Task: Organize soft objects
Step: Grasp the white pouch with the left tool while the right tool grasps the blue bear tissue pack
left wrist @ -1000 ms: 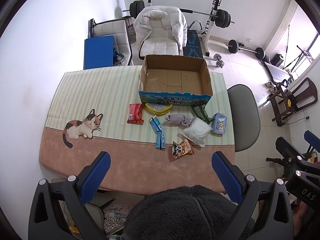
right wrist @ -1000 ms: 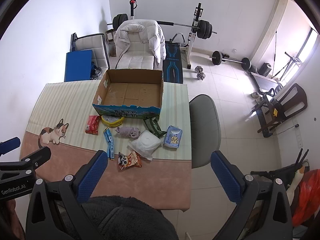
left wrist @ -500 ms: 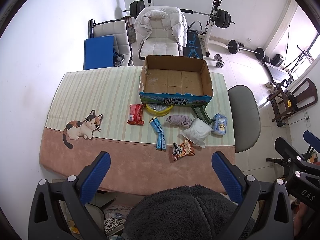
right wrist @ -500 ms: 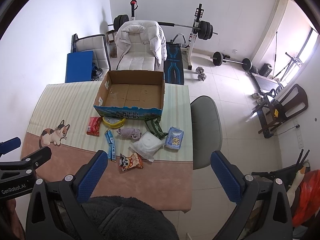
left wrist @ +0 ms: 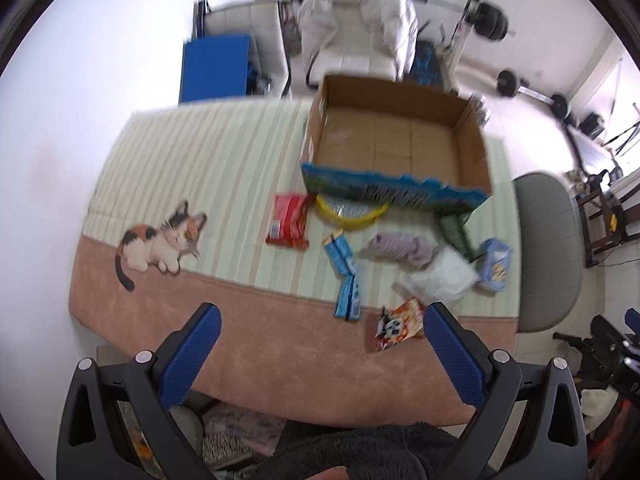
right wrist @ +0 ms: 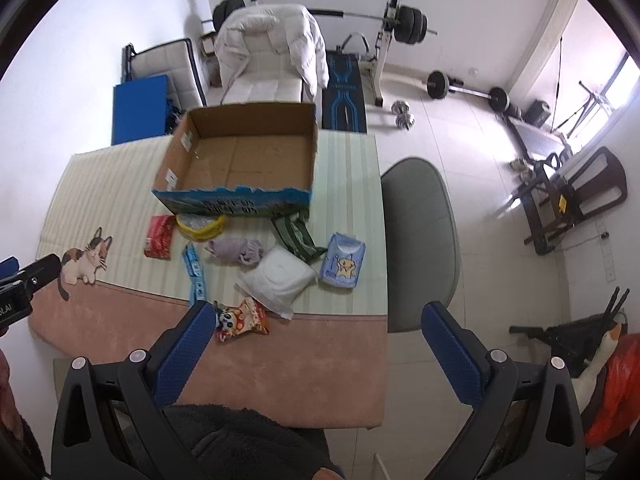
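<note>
Both claws have dropped nearer the desk [right wrist: 344,380] since a second ago, and the left wrist view is now blurred. Taking the cardboard box [right wrist: 240,160] as landmark and going left to right: the left claw [left wrist: 320,344] hangs above the desk's near pink border, well short of the box, its blue fingers spread wide with nothing between them. Just in front of the box lie a red packet [right wrist: 160,236], a yellow pack [right wrist: 202,226] tucked against its front wall, a lilac cloth [right wrist: 236,250], a white pouch [right wrist: 276,280], a green packet [right wrist: 298,236] and a blue tissue pack [right wrist: 344,260]. The right claw [right wrist: 316,338] hovers nearer the desk's right edge, tilted down, also gaping wide; its left finger overlaps the cartoon snack bag [right wrist: 240,320].
</note>
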The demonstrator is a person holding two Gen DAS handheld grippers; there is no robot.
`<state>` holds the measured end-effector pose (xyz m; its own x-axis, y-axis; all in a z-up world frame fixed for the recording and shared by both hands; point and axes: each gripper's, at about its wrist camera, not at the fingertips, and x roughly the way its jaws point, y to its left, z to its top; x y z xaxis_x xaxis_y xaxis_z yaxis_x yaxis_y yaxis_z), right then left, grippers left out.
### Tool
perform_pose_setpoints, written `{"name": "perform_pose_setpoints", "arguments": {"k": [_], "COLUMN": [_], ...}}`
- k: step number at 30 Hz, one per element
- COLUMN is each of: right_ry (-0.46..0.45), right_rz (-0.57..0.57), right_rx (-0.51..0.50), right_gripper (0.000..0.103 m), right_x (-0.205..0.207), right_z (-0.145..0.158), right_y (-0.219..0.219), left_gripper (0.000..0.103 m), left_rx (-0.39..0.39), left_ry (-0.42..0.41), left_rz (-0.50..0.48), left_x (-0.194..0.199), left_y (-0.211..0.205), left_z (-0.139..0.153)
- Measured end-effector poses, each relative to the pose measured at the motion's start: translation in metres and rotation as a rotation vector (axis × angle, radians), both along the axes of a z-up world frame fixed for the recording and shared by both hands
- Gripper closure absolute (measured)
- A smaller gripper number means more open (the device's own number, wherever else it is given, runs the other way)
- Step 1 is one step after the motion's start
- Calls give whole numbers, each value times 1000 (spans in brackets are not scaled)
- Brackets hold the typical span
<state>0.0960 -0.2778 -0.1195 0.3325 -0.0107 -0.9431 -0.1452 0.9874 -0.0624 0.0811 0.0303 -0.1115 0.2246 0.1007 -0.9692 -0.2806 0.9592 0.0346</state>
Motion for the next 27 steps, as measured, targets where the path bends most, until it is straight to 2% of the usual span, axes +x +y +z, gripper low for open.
{"name": "perform_pose_setpoints", "arguments": {"k": [5,9,13,16,19,23,24,27], "right_ry": [143,229,309,346,393,467,489,530], "right_rz": [-66,-109,-141,-160,-184,-176,-168,-126], "right_rx": [17,23,64,81,127,180,188,158], "right_gripper": [0,0,0,0,0,3,7,36], "right_x": [53,88,119,141,161,175,177,170], "right_z": [-91,-165,-224,-257,-290,-329,-336,-352], "right_y": [-24,-45,-62,-71,-78,-82,-81,-83], "left_gripper": [2,18,18,18,18,18,18,16], "left_rx": [-51,-91,-148,-161,-184,-178,-178,-170], "left_ry": [148,174,172,212,271,335,356,412], "left_rz": [16,-35,-213,-336,-415,-502,-516,-543], "left_x": [28,53,90,115,128,134,135,136], "left_y": [-3,-27,-80,-119,-147,-176,-182,-194], "left_z": [-92,-130,-157,-180,-205,-233,-240,-258]}}
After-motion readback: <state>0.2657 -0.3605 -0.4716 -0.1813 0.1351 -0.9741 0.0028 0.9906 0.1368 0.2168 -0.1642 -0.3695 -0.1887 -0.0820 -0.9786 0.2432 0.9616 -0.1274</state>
